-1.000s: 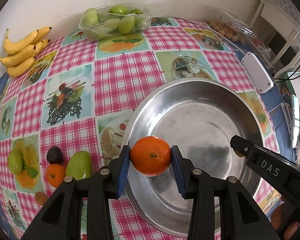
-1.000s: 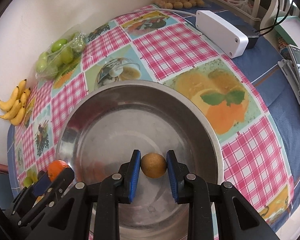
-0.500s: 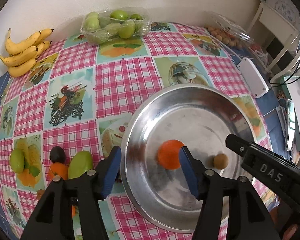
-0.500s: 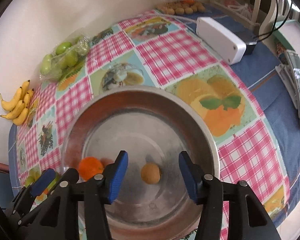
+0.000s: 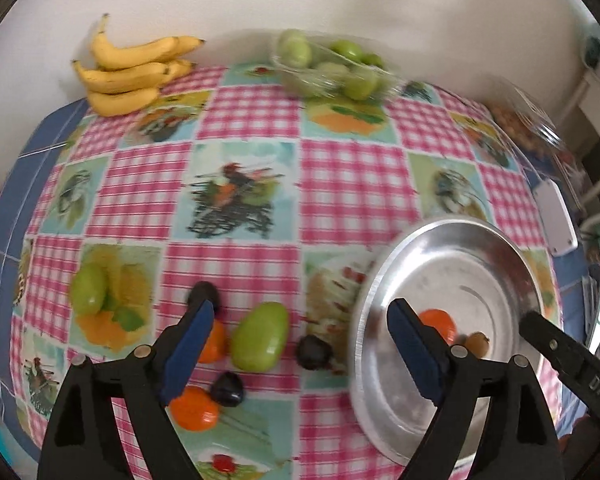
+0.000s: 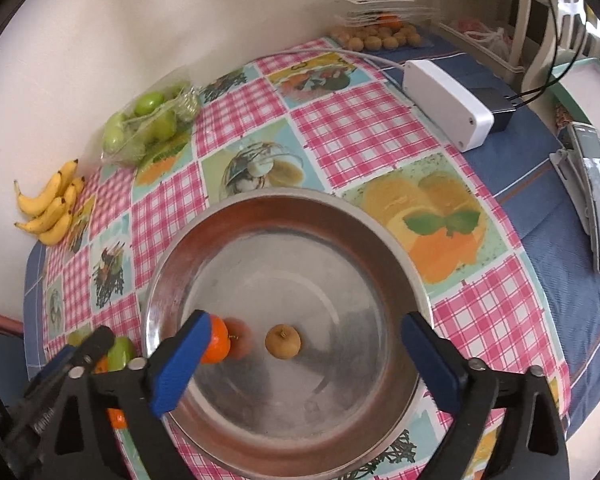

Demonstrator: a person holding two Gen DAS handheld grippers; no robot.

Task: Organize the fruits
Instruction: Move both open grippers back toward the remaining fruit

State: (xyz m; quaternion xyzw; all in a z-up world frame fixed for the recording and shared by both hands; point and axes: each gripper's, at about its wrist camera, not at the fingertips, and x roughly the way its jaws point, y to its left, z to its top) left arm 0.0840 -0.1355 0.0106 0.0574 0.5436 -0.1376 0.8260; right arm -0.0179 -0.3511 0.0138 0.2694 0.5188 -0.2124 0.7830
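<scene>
A steel bowl (image 6: 380, 248) (image 5: 496, 240) holds an orange (image 6: 217, 340) (image 5: 440, 322) and a small brown fruit (image 6: 282, 341) (image 5: 478, 342). My right gripper (image 6: 304, 360) is open and empty above the bowl's near side. My left gripper (image 5: 300, 344) is open and empty over loose fruit left of the bowl: a green mango (image 5: 259, 336), two oranges (image 5: 193, 408), three dark plums (image 5: 315, 352) and a second green mango (image 5: 88, 292).
Bananas (image 5: 127, 68) (image 6: 49, 208) and a clear pack of green fruit (image 5: 332, 66) (image 6: 147, 120) lie by the far wall. A white box (image 6: 448, 104), a tray of small brown fruit (image 6: 380, 38) and a phone (image 6: 598, 196) are at the right.
Both grippers opened and dropped their fruit into the bowl. The left gripper then swung left over the loose fruit. The right gripper pulled back a little.
</scene>
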